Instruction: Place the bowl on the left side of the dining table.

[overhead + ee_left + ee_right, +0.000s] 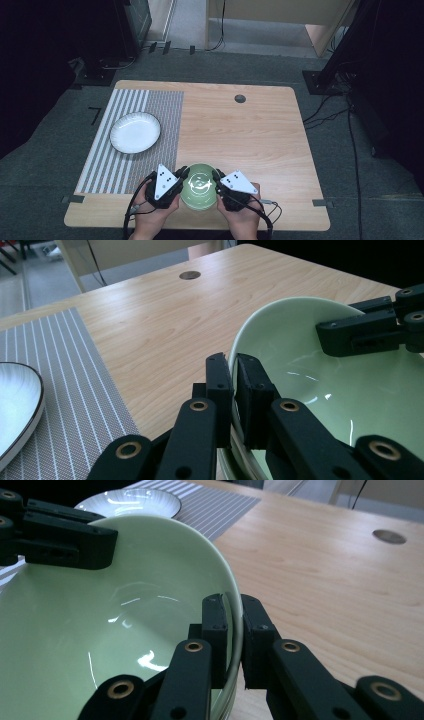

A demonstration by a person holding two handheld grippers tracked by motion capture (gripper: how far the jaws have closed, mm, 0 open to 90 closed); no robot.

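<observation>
Table (pixel 260 135): light wood top, a round dark grommet (pixel 240 98) near its far edge.

Placemat (pixel 150 102): grey, striped, laid over the left part of the table, its stripes running from the near edge toward the far one.

Plate (pixel 135 132): white, ribbed rim, dark edge line, flat on the placemat, well apart from the bowl. Nothing lies on it.

Bowl (pixel 198 185): pale green, glossy, round, so it has no long axis; mouth facing up. It sits at the near edge of the table, just right of the placemat's near corner, between the two grippers. Its inside holds nothing but light reflections. Whether its foot touches the wood cannot be told.

Left gripper (pixel 232 375): held in the person's left hand (pixel 150 220), jaws clenched on the bowl's left rim, one jaw inside the wall and one outside.

Right gripper (pixel 234 617): held in the person's right hand (pixel 245 220), jaws clamped on the opposite rim in the same way, one jaw inside, one outside. In each gripper view the other gripper shows across the bowl, on the far rim.
</observation>
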